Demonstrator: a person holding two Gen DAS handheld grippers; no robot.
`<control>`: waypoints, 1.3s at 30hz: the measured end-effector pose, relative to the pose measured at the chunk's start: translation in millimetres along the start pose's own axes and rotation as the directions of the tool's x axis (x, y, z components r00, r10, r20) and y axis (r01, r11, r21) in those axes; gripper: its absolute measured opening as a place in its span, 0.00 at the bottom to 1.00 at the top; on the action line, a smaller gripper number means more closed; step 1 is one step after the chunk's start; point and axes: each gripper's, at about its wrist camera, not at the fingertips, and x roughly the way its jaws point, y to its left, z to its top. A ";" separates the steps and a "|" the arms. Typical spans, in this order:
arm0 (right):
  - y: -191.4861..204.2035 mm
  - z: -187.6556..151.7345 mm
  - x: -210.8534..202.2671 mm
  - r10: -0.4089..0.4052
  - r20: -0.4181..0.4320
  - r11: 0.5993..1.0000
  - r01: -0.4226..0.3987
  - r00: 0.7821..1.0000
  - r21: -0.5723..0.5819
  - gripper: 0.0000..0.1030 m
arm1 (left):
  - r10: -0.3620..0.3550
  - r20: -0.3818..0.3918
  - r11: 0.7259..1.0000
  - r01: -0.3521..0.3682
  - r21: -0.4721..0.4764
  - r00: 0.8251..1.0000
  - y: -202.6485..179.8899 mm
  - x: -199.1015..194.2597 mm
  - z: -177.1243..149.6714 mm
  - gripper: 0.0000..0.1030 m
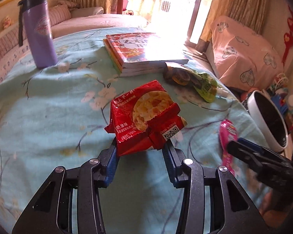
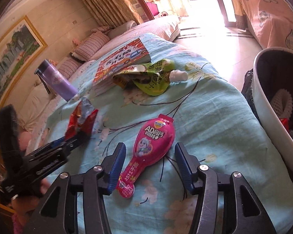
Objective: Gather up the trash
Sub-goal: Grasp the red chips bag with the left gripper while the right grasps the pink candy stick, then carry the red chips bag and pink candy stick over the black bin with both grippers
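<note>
Left tongs [image 1: 140,146] are clamped on the crinkled red foil snack wrapper [image 1: 145,117], pinching its near bottom edge from both sides so it sticks up off the pale blue floral cloth on the worktop [image 1: 48,117]. Using that red wrapper as the reference: the stack of glossy red-covered books [image 1: 140,52] sits behind it, the crumpled green spouted drink pouch [image 1: 197,81] is behind it and off to the right, touching the books' corner, and the tall purple travel mug with a dark lid [image 1: 39,31] stands well behind to the left.

Right tongs [image 2: 149,165] are spread open, to the right of the red wrapper. The pink paddle-shaped cartoon snack pouch [image 2: 150,148] lies flat between their fingers, neither visibly touching it. The white-rimmed bin with a black liner [image 2: 263,105] is further right, past the worktop's edge.
</note>
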 end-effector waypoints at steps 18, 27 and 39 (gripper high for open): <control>6.2 -16.6 -34.9 0.036 0.014 0.987 -0.033 0.999 -0.157 0.24 | -0.121 0.011 0.990 0.121 -0.066 0.993 -26.5 -47.5 -49.5 0.40; -26.8 -18.1 -87.3 0.042 0.091 0.994 -0.033 0.995 -0.104 0.24 | -0.188 -0.003 0.982 0.188 0.015 0.982 -82.6 -53.1 -52.0 0.40; -85.9 -17.8 -134.5 -0.003 0.166 1.000 0.005 0.986 -0.014 0.23 | -0.228 -0.018 0.967 0.229 0.115 0.974 -149.9 -52.5 -41.8 0.40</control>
